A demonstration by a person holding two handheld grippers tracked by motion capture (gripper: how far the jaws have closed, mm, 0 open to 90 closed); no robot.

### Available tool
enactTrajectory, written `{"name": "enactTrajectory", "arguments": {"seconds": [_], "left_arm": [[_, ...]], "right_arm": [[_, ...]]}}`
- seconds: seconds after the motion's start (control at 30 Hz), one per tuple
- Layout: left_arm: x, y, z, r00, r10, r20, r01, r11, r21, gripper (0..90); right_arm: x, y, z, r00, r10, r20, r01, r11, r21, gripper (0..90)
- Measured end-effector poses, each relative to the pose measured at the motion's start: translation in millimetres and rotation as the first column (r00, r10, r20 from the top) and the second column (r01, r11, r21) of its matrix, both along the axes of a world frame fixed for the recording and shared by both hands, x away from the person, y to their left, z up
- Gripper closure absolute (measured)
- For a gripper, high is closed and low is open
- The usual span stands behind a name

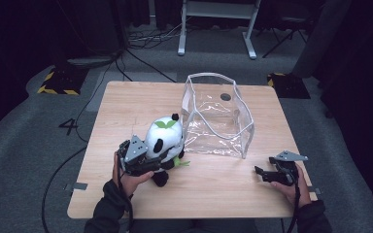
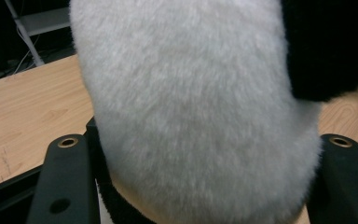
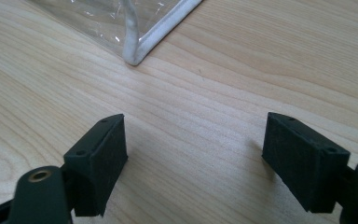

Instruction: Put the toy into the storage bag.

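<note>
On the wooden surface, seen from the high view, a plush panda sits upright near the front left, just beside a clear plastic bag with white piping that stands open toward the middle. The panda has a white body, black ears, arms and feet, a green leaf on its head and a bit of green at its side. The left hand-held gripper is clamped on the panda's lower body from the left, while the right hand-held gripper rests low at the front right, well apart from the bag. In the left gripper view, thick white fur of the panda bulges between the two black jaws, with a black limb at upper right. In the right gripper view, the right hand-held gripper has its jaws spread wide over bare wood, nothing between them, and a white-edged corner of the bag lies ahead.
</note>
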State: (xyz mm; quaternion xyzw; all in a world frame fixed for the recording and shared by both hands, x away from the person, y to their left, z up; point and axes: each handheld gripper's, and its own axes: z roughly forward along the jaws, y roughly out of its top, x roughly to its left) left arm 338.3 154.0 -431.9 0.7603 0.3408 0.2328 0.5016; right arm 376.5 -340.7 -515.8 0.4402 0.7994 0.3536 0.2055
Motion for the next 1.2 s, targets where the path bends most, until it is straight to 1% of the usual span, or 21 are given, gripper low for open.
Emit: {"name": "enactTrajectory", "arguments": {"seconds": [0.17, 0.2, 0.23, 0.3, 0.4, 0.47, 0.53, 0.6, 0.63, 0.73, 0.77, 0.83, 0.9, 0.93, 1.07, 1.17, 1.2], "left_arm": [[0.2, 1.1, 1.5, 1.0000, -0.001, -0.001, 0.001, 1.0000, -0.009, 35.9], [-0.7, 1.9, 2.3, 0.9999, -0.008, 0.008, 0.008, 0.9998, -0.019, 36.0], [-1.5, 1.5, 3.1, 0.9999, -0.011, 0.013, 0.012, 0.9997, -0.020, 36.2], [-3.2, 0.1, 5.4, 0.9996, -0.016, 0.025, 0.016, 0.9998, -0.014, 36.3], [-4.5, -0.3, 8.2, 0.9994, -0.015, 0.032, 0.015, 0.9997, -0.018, 36.4], [-8.1, 1.6, 14.1, 0.9985, -0.005, 0.055, 0.007, 0.9995, -0.030, 36.5], [-11.2, 3.5, 18.9, 0.9978, 0.000, 0.066, 0.003, 0.9990, -0.044, 36.5], [-12.0, 3.9, 20.3, 0.9975, 0.003, 0.071, 0.000, 0.9989, -0.046, 36.5], [-14.0, 4.7, 23.9, 0.9965, 0.013, 0.082, -0.010, 0.9990, -0.045, 36.4], [-15.1, 6.4, 27.4, 0.9958, 0.018, 0.090, -0.013, 0.9985, -0.053, 36.4], [-15.5, 8.2, 30.9, 0.9951, 0.024, 0.096, -0.018, 0.9978, -0.063, 36.5], [-15.8, 8.7, 32.9, 0.9945, 0.028, 0.101, -0.022, 0.9978, -0.063, 36.5], [-16.0, 10.3, 38.6, 0.9930, 0.040, 0.111, -0.032, 0.9968, -0.073, 36.5], [-16.0, 11.3, 43.0, 0.9919, 0.048, 0.118, -0.038, 0.9956, -0.086, 36.5], [-15.4, 11.9, 57.6, 0.9887, 0.066, 0.135, -0.050, 0.9917, -0.118, 36.4], [-13.5, 10.9, 68.8, 0.9862, 0.073, 0.148, -0.055, 0.9908, -0.124, 36.4], [-13.5, 10.9, 68.8, 0.9862, 0.073, 0.148, -0.055, 0.9908, -0.124, 36.4]], "right_arm": [[0.1, 0.2, 0.0, 1.0000, 0.002, -0.001, -0.002, 1.000, 0.000, 21.3], [0.0, 0.3, 0.0, 1.0000, 0.002, -0.002, -0.002, 1.000, 0.000, 21.3], [-0.1, 0.3, 0.0, 1.0000, 0.002, -0.001, -0.002, 1.000, 0.000, 21.3], [-0.2, 0.4, 0.0, 1.0000, 0.002, -0.001, -0.002, 1.000, -0.001, 21.3], [-0.4, 0.6, 0.0, 1.0000, 0.000, -0.001, 0.000, 1.000, 0.000, 21.2], [-0.8, 0.7, 0.0, 1.0000, 0.002, 0.000, -0.002, 1.000, -0.002, 21.1], [-0.9, 0.8, 0.0, 1.0000, 0.003, 0.001, -0.003, 1.000, -0.002, 21.1], [-0.8, 0.8, 0.0, 1.0000, 0.003, 0.001, -0.003, 1.000, -0.003, 21.1], [-1.0, 0.8, -0.1, 1.0000, 0.003, 0.001, -0.003, 1.000, -0.003, 21.1], [-1.0, 0.7, 0.0, 1.0000, 0.003, 0.001, -0.003, 1.000, -0.002, 21.1], [-0.9, 0.7, 0.0, 1.0000, 0.003, 0.001, -0.003, 1.000, -0.002, 21.1], [-0.8, 0.6, -0.1, 1.0000, 0.003, 0.000, -0.003, 1.000, -0.001, 21.1], [-0.8, 0.6, -0.1, 1.0000, 0.003, 0.000, -0.003, 1.000, 0.000, 21.1], [-0.8, 0.6, 0.0, 1.0000, 0.003, 0.000, -0.003, 1.000, -0.001, 21.1], [-0.8, 0.6, -0.1, 1.0000, 0.003, 0.000, -0.003, 1.000, 0.000, 21.1], [-0.8, 0.6, -0.1, 1.0000, 0.003, -0.001, -0.003, 1.000, 0.000, 21.1], [-0.8, 0.6, -0.1, 1.0000, 0.003, 0.000, -0.003, 1.000, 0.000, 21.1]]}}
